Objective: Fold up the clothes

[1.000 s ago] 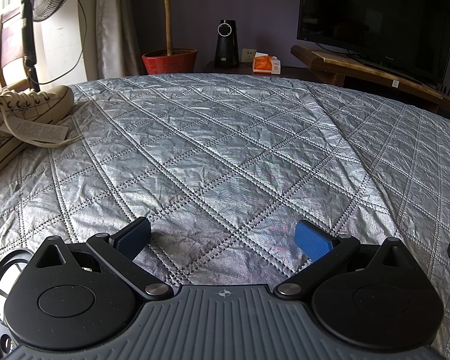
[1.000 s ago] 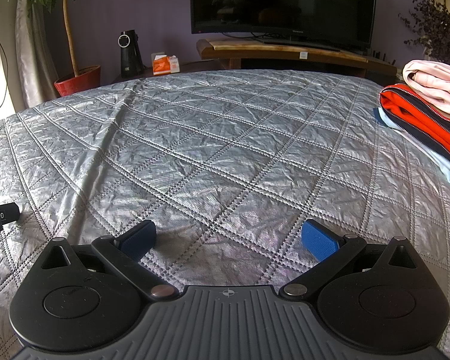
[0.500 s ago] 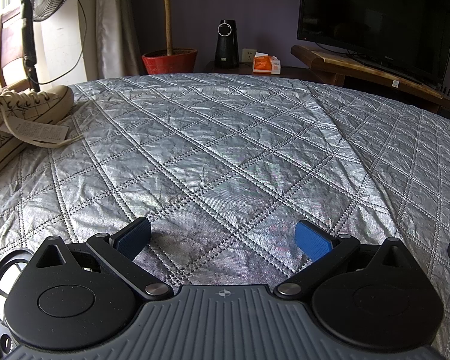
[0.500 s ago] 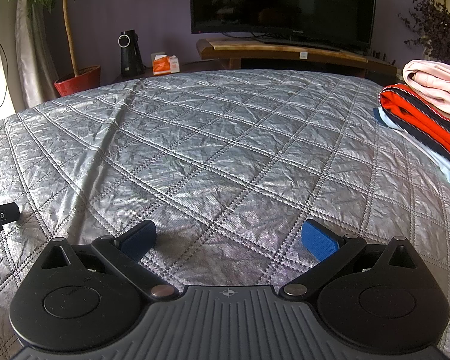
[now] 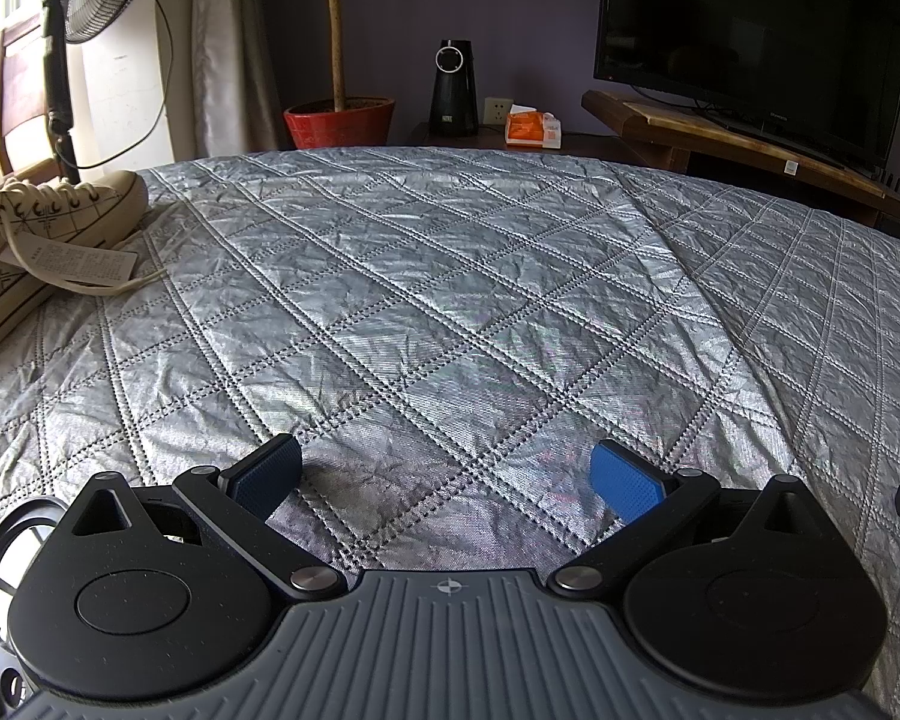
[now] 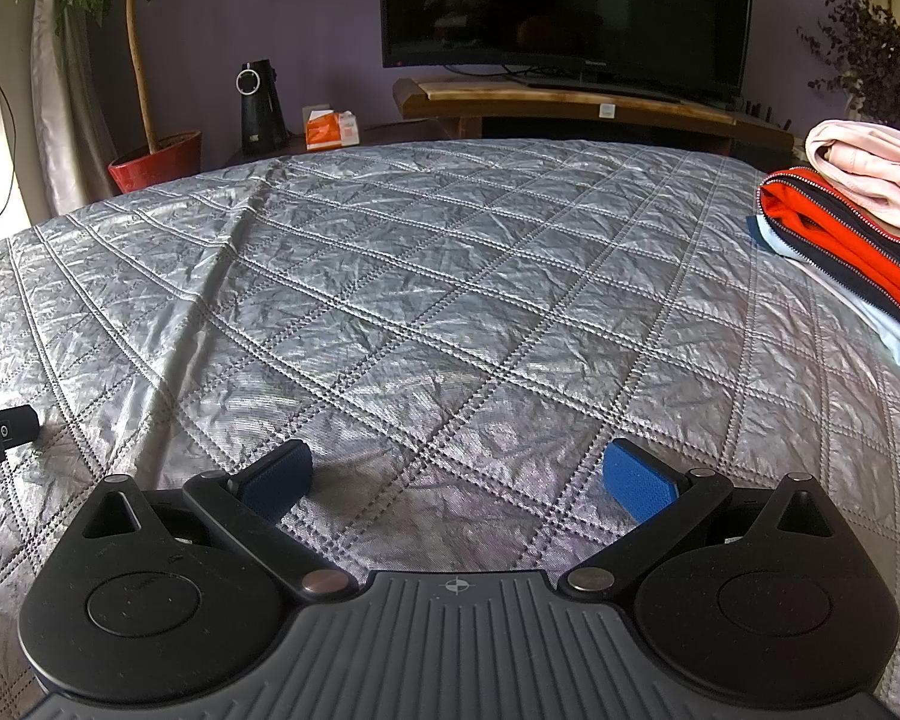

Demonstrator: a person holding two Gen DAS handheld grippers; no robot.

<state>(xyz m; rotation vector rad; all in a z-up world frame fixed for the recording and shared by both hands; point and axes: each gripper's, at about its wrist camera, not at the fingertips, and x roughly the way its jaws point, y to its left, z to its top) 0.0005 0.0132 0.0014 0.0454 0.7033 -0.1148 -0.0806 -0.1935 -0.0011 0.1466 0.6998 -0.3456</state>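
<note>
A stack of folded clothes (image 6: 852,228) lies at the right edge of the silver quilted bedspread (image 6: 450,276): a pink garment (image 6: 870,171) on top, an orange and navy zipped one under it, pale blue at the bottom. My right gripper (image 6: 459,477) rests low over the quilt, open, with nothing between its blue pads (image 6: 636,486). My left gripper (image 5: 447,477) is also open and empty over bare bedspread (image 5: 450,276). No garment shows in the left wrist view.
A cream sneaker (image 5: 36,234) with a paper tag lies at the left edge of the bed. Beyond the bed stand a fan (image 5: 72,18), a red plant pot (image 5: 339,120), a black speaker (image 5: 453,87), a tissue box (image 5: 531,129) and a TV (image 6: 567,6) on a wooden stand.
</note>
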